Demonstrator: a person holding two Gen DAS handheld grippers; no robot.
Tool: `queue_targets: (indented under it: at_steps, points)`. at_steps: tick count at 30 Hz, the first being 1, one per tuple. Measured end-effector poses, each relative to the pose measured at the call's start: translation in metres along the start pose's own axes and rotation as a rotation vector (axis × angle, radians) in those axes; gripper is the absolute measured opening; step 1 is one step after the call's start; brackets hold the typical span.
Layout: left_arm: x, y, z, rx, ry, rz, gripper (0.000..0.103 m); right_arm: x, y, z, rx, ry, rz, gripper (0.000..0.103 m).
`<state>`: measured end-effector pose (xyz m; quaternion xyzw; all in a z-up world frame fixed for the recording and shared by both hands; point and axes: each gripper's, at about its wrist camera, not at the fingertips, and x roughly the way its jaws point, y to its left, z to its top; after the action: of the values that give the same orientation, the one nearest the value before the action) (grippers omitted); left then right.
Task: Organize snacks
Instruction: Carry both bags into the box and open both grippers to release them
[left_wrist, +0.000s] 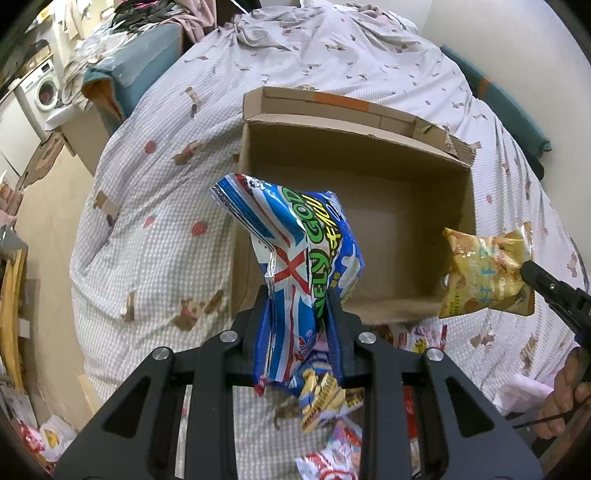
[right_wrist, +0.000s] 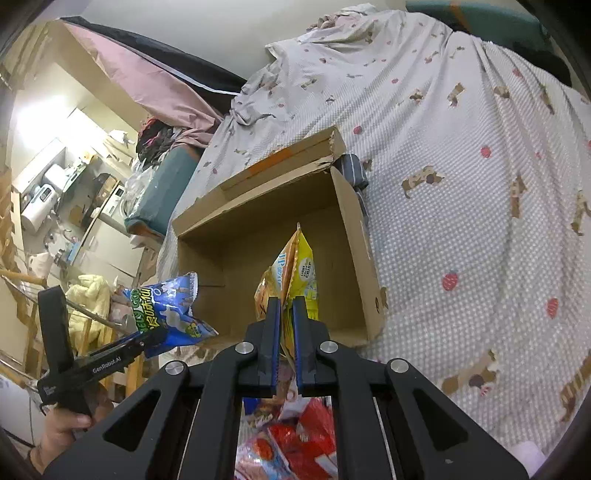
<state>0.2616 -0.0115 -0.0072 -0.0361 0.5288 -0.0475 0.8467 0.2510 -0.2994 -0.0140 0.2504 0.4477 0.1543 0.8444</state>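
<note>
An open cardboard box (left_wrist: 354, 155) (right_wrist: 351, 206) lies on the bed with nothing visible inside. My left gripper (left_wrist: 297, 306) is shut on a blue snack bag (left_wrist: 295, 251), held up over the box's near left wall. In the right wrist view that blue snack bag (right_wrist: 170, 306) hangs at the left from the left gripper (right_wrist: 155, 338). My right gripper (right_wrist: 286, 306) is shut on a yellow snack bag (right_wrist: 295, 273) in front of the box's near wall. The left wrist view shows this yellow snack bag (left_wrist: 484, 273) at the box's near right corner, pinched by the right gripper (left_wrist: 528, 269).
A pile of snack packets (left_wrist: 332, 406) (right_wrist: 295, 443) lies on the bed below both grippers. The patterned bedsheet (left_wrist: 155, 206) (right_wrist: 461, 184) surrounds the box. A folded lid (left_wrist: 325, 103) lies behind the box. Clutter, a washing machine (left_wrist: 40, 88) and shelves fill the left.
</note>
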Motion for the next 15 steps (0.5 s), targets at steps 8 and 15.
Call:
queue_targets:
  at_steps: [8,15]
  points:
    - [0.039,-0.007,0.002,0.031,0.020,-0.015,0.023,0.039,-0.007,0.004,-0.007,0.037,0.025,0.006]
    - [0.064,-0.013,0.002,0.058,0.052,-0.033,0.024,0.073,-0.006,-0.002,-0.012,0.080,0.038,0.006]
